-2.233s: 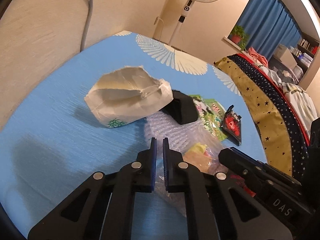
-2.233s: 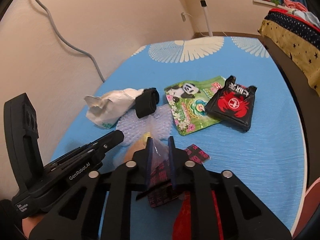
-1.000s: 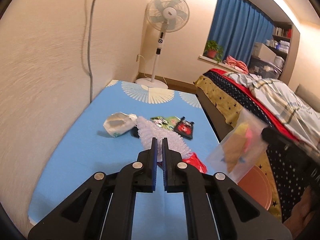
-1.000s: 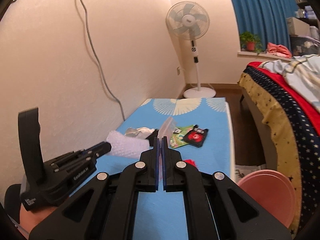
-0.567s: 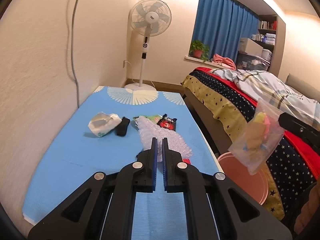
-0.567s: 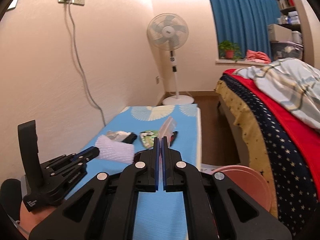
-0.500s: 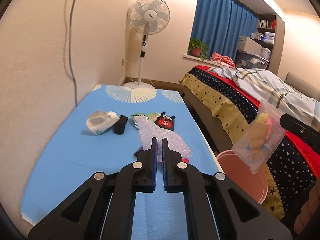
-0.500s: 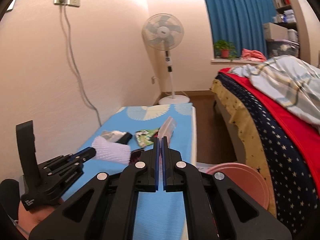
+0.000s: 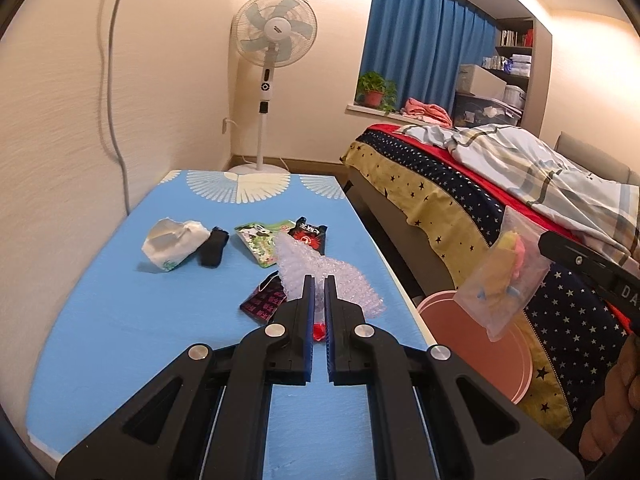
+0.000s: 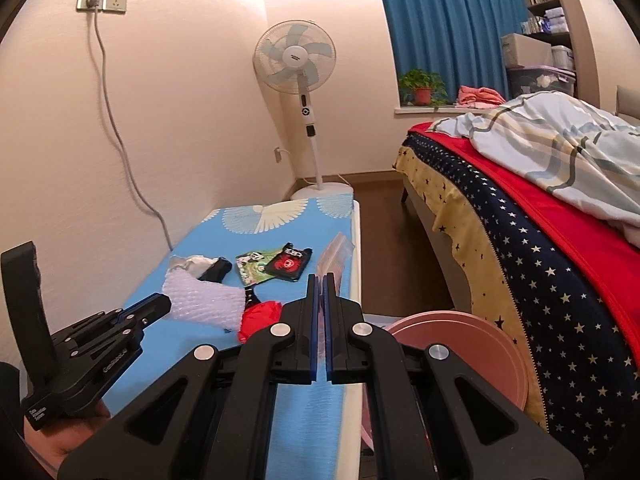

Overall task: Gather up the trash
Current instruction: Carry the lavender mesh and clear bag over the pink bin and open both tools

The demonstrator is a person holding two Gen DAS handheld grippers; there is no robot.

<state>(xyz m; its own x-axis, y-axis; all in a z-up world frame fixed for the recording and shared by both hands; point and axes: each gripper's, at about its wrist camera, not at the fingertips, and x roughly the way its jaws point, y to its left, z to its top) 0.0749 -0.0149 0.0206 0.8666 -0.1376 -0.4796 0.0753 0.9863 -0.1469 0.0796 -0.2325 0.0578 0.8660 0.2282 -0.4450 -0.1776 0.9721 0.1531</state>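
Note:
My left gripper (image 9: 318, 280) is shut on a sheet of bubble wrap (image 9: 332, 276) that it holds above the blue table (image 9: 120, 320). Seen from the right wrist, the left gripper (image 10: 164, 302) carries the bubble wrap (image 10: 204, 304) at the lower left. My right gripper (image 10: 320, 278) is shut on the top edge of a clear plastic bag (image 10: 336, 256). In the left wrist view this clear bag (image 9: 504, 276), with yellow and pink bits inside, hangs from the right gripper (image 9: 544, 240) beside the round pink bin (image 9: 476, 344).
On the table lie a crumpled white paper bag (image 9: 172, 244), a black item (image 9: 214, 246), a green panda packet (image 9: 258, 240), a black-and-red packet (image 9: 308, 236), a dark printed wrapper (image 9: 266, 300) and something red (image 10: 260, 316). A bed (image 9: 460, 192) stands right of the bin, a fan (image 9: 276, 40) behind.
Both grippers have risen off the table with their loads and drawn back. The clear bag has swung out to the right, next to the pink bin. Both grips held.

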